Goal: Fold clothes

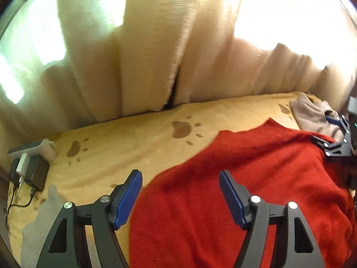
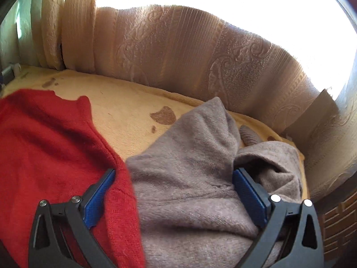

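A red knit sweater (image 1: 245, 174) lies spread on a yellow blanket with brown paw prints (image 1: 133, 138). My left gripper (image 1: 180, 192) is open over the sweater's left edge, its fingers apart and holding nothing. In the right wrist view the red sweater (image 2: 51, 147) lies at the left and a crumpled grey-brown sweater (image 2: 189, 178) lies beside it. My right gripper (image 2: 174, 189) is open wide, with both garments between its fingers. The right gripper also shows at the right edge of the left wrist view (image 1: 334, 143).
Cream curtains (image 1: 151, 55) hang close behind the bed along its far edge. A charger block with cables (image 1: 31, 169) sits at the blanket's left edge. A grey cloth patch (image 1: 42, 221) lies at the near left. A brick wall (image 2: 339, 223) shows at the far right.
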